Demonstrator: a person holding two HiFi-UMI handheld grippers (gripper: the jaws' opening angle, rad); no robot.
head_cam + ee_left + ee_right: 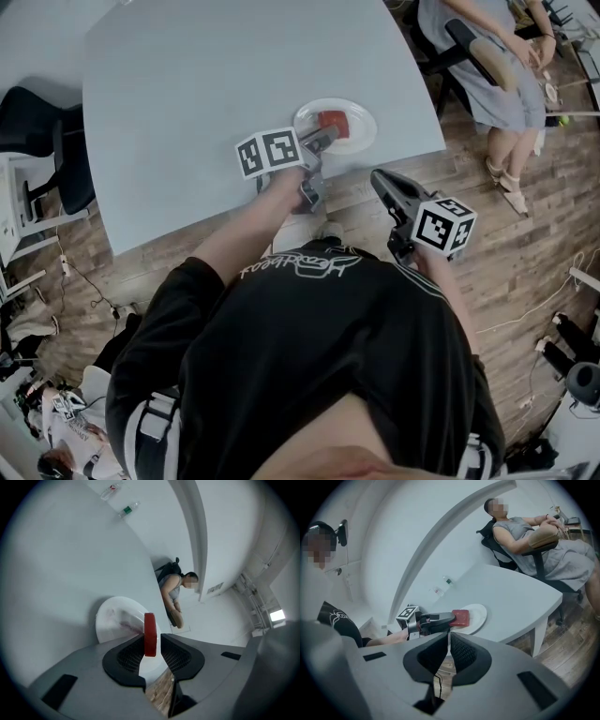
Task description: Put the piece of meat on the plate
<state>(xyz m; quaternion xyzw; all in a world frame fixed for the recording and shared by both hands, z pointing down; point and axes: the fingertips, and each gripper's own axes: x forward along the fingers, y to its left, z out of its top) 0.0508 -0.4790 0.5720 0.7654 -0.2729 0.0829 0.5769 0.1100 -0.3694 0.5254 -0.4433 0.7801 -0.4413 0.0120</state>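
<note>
We're holding the L gripper (pixel 151 639) w/ its jaws set narrow round the piece of meat (pixel 149 630). One pad is touching the red slab and the other is standing off it by a sliver, so nothing is squeezing it. The meat is lying on the near side of the white plate (pixel 362 114), w/ the jaw tips at its edge. We're holding the R gripper (pixel 449 637) off the table, over the floor, jaws closed together & nothing btwn them.

The plate is sitting close to the front edge of a pale grey table (pixel 187 84). Wood planks are covering the floor (pixel 525 262). A black chair (pixel 37 122) is standing at the table's left side, and a seated person (pixel 483 56) in grey is sitting past the far right corner.

The left gripper view is showing the meat edge-on, w/ the table tilting up the left of the frame. It's also catching two bottles (pixel 127 509) far across the table, which the head view is cutting off. Only the right gripper view is showing the L gripper side-on and the slab flat on the plate. Only the head view is showing both marker cubes at once.
</note>
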